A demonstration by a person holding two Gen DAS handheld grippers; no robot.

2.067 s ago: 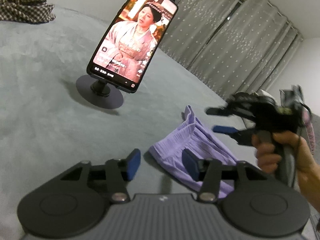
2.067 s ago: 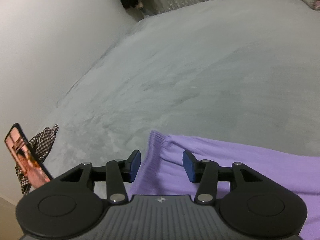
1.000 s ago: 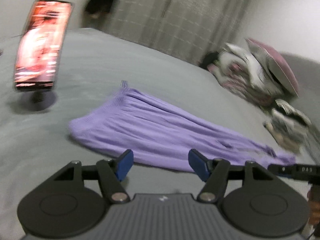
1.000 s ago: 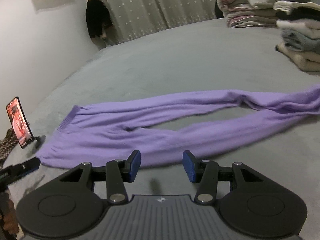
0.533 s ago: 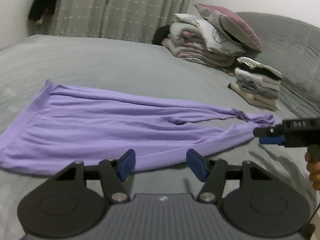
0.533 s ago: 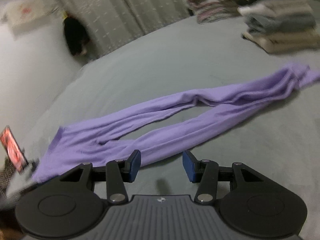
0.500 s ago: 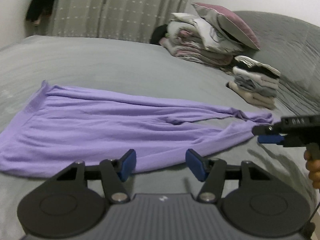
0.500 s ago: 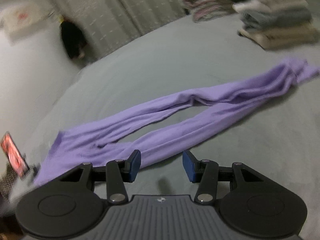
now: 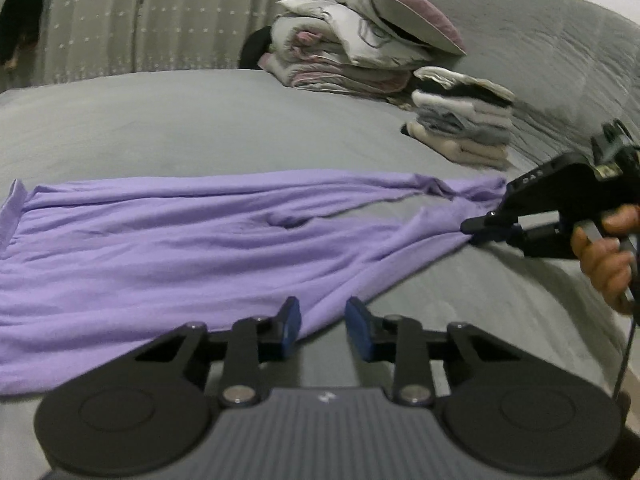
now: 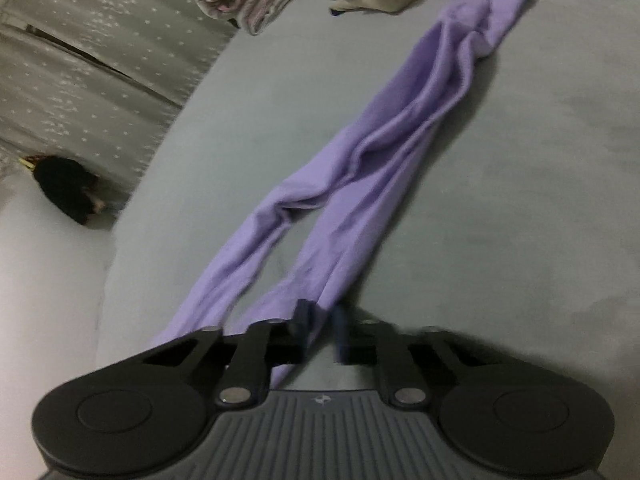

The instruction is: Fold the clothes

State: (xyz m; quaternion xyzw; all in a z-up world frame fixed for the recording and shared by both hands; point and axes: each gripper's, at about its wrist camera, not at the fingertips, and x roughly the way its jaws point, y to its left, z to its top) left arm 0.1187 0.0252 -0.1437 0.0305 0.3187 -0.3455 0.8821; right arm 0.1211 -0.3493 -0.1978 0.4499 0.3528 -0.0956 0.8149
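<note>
Two grippers now work the soft lilac knit trousers (image 9: 168,248) spread along the grey bed (image 9: 200,120): the right gripper (image 10: 320,328), lately open, has pinched one leg, the left gripper (image 9: 322,326) stays parted, suggesting a fold.

From my left tongs (image 9: 322,322), the grey bedspread (image 9: 180,120) lies open from ten to twelve o'clock. At one o'clock the folded clothes stack (image 9: 460,120) and pillow pile (image 9: 360,48) block; my right tongs (image 9: 476,232) crowd two o'clock.
</note>
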